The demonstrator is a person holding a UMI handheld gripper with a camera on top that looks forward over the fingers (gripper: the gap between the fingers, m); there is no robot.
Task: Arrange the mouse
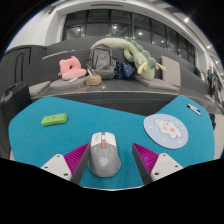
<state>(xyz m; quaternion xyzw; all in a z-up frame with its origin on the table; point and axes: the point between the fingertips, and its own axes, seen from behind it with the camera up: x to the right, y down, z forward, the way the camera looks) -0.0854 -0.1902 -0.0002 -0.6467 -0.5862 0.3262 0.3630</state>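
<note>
A grey mouse [104, 155] lies on the teal desk mat [60, 140], between my gripper's [111, 160] fingers. The left pink pad [75, 157] is close to the mouse's left side. The right pad [147, 157] stands apart from it with a strip of mat showing between. The fingers are open and the mouse rests on the mat on its own. A round pale-blue mouse pad [165, 130] with a cartoon print lies on the mat ahead and to the right of the fingers.
A small green block [54, 119] lies on the mat ahead to the left. A small light object [193, 108] sits near the mat's far right corner. Beyond the table a grey sofa [60, 85] holds a pink plush [70, 67], a backpack [101, 60] and a long green plush [135, 52].
</note>
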